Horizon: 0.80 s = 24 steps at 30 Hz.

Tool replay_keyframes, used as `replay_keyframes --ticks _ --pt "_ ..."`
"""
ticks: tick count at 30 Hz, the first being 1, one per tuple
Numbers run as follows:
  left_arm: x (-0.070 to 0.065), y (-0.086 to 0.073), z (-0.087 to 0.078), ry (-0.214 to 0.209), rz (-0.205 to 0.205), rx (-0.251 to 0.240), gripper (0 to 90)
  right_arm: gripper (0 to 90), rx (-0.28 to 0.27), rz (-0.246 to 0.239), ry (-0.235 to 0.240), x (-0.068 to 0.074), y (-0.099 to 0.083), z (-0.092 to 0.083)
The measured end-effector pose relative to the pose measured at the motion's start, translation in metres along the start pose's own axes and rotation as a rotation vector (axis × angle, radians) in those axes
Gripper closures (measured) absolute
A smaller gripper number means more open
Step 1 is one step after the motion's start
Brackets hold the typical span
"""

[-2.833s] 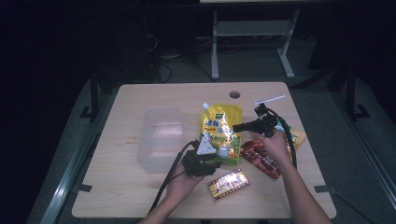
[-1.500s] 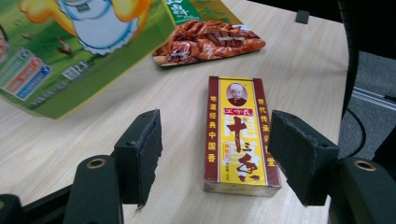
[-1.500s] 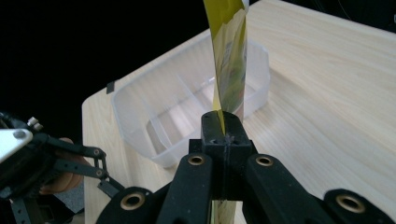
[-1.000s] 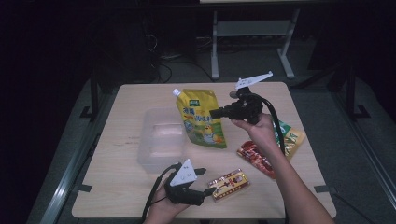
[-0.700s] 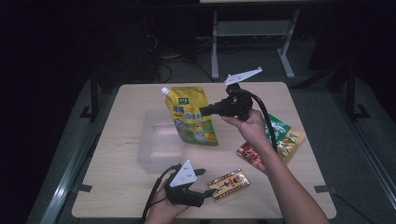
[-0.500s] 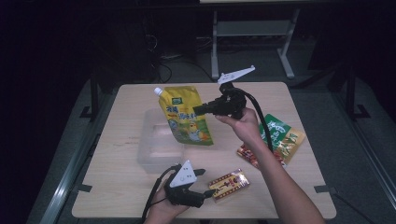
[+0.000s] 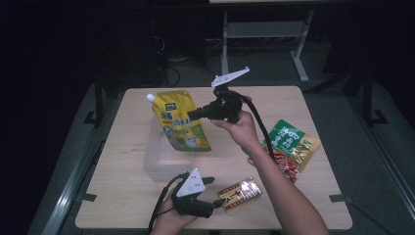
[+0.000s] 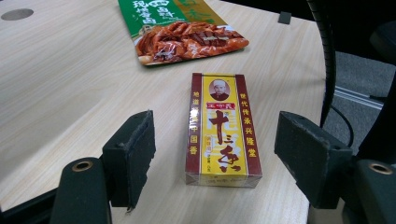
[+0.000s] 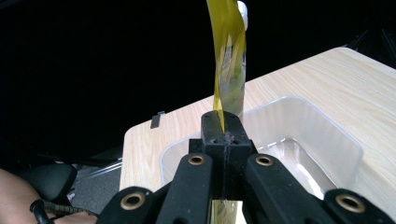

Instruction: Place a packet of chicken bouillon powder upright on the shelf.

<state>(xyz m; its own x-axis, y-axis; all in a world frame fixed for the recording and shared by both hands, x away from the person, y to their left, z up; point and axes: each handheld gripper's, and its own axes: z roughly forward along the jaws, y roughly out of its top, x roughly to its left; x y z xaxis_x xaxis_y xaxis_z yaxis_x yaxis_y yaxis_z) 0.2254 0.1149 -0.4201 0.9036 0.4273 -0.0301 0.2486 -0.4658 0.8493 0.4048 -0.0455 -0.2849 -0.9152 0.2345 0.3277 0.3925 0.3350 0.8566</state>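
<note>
Wooden table [image 7: 313,205] carries everything, its near edge cut off by the frame and the room beyond it too dark to read. Below the right tongs [image 7: 192,114] sits a clear plastic tub [image 7: 159,169], its far side hidden behind the yellow pouch [image 7: 182,128] that those tongs hold up by its edge. In the right gripper view the jaws are clenched tight on that pouch [image 9: 227,60], which shows edge-on as a thin yellow strip with its white cap cut off at the top, so its print cannot be read there; the tub's rim [image 9: 345,140] curves just beyond the jaws. Behind the right forearm lies a green snack packet [image 7: 292,144], partly covered by the arm. The left tongs [image 7: 213,191] rest low on the table, jaws spread and having just been widening, with a small red and yellow box [image 8: 222,128] lying flat between the pads, untouched. Past that box, the packet [image 8: 180,28] is cut off by the upper frame.
</note>
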Motion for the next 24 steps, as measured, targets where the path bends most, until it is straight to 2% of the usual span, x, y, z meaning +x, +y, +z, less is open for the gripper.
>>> replay_keyframes --ticks 7,8,13,15,24 --pt "0.000 0.000 0.000 -0.002 0.014 0.000 27.9 90.0 -0.003 0.000 0.024 -0.001 0.004 0.017" --pt "-0.001 0.000 0.000 -0.004 0.001 -0.001 27.8 90.0 -0.003 -0.001 0.026 -0.001 0.004 0.020" --pt "-0.001 0.000 -0.001 -0.006 -0.005 -0.005 27.5 90.0 -0.006 0.003 0.040 -0.003 0.003 0.033" --pt "-0.002 -0.001 -0.001 -0.009 -0.013 -0.018 27.5 90.0 -0.008 0.010 0.050 -0.004 0.002 0.043" --pt "-0.001 -0.001 -0.004 -0.007 -0.014 -0.027 27.4 90.0 0.008 0.010 0.060 -0.005 -0.002 0.069"
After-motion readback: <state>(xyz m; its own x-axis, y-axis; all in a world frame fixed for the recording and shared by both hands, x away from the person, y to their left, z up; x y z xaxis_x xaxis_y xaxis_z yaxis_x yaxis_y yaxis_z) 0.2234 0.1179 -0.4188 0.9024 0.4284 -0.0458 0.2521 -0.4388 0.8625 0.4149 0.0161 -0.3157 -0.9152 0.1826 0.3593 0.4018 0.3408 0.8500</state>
